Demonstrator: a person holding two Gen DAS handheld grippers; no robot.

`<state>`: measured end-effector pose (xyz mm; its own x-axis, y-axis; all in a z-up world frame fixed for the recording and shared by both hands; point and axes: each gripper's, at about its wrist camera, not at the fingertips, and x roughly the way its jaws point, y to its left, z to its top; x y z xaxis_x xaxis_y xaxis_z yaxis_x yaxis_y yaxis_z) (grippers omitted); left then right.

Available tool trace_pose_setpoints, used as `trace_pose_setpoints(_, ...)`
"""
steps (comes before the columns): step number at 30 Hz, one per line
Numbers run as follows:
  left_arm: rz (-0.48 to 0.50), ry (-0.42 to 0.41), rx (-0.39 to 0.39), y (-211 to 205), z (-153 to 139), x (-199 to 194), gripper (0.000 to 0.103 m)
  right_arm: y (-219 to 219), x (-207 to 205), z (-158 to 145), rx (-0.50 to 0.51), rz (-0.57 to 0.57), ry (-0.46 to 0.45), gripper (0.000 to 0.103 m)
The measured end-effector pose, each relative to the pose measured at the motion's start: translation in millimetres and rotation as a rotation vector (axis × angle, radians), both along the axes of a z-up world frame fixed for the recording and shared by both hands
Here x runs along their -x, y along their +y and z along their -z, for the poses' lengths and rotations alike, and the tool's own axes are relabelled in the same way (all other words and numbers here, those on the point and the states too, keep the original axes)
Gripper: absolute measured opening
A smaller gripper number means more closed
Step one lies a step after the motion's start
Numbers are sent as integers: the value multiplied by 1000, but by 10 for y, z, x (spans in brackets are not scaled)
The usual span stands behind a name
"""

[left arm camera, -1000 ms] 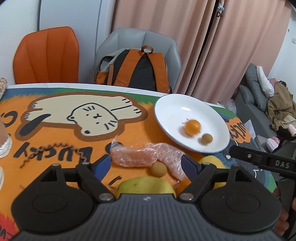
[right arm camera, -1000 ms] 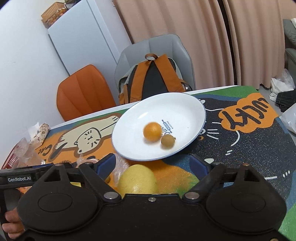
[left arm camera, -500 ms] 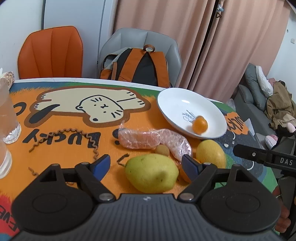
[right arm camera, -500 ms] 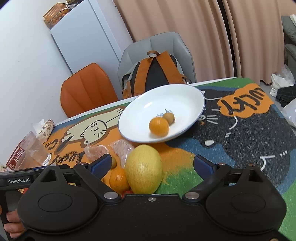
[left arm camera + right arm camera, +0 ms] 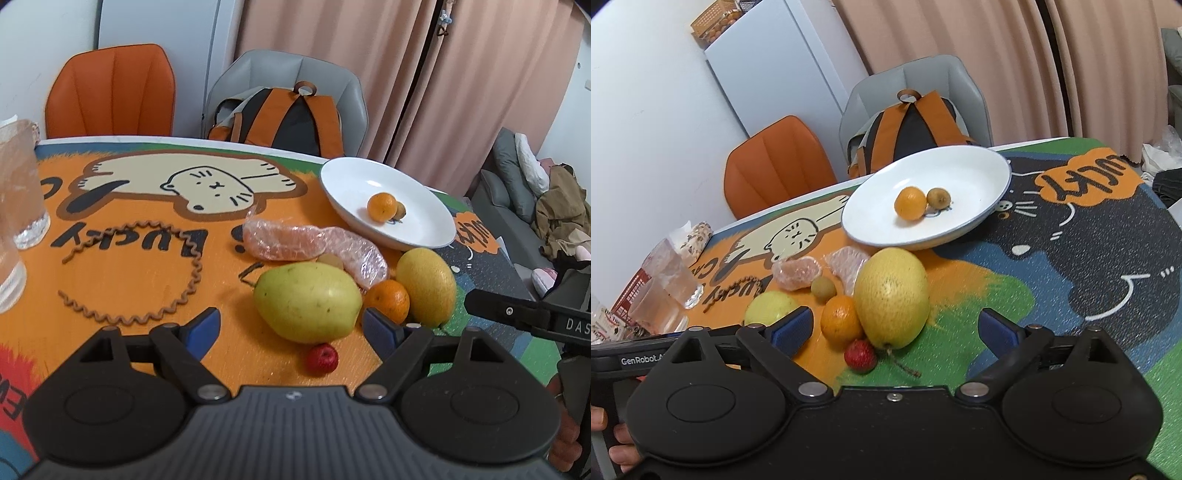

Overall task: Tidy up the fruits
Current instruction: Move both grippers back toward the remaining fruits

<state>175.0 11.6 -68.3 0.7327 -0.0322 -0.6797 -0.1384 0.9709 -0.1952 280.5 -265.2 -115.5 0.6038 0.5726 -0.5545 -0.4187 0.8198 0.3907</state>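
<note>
With both grippers' fingers spread and empty, the smooth, heavy-looking green pear (image 5: 308, 302) at lower centre should be taken gently across its widest part.

"LUCKY" on the table mat (image 5: 1086, 182), "GenRobot" on the left tool's arm (image 5: 642, 360)

You were working in a home dining area; the table (image 5: 258, 146) carried a cartoon cat mat (image 5: 147, 236); an orange chair (image 5: 110, 92) and a grey chair (image 5: 288, 77) stood behind it; pink curtains (image 5: 406, 74), a sofa (image 5: 506, 192) and a white fridge (image 5: 783, 85) confirmed domestic use.
</note>
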Motion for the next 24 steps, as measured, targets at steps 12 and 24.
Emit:
trace_pose_setpoints(12, 15, 35, -4, -67, 171, 44, 83, 69, 56, 136, 5, -26, 21, 96)
trace_pose_setpoints(24, 10, 43, 11, -61, 206, -94, 83, 131, -52, 194, -1, -22, 31, 95)
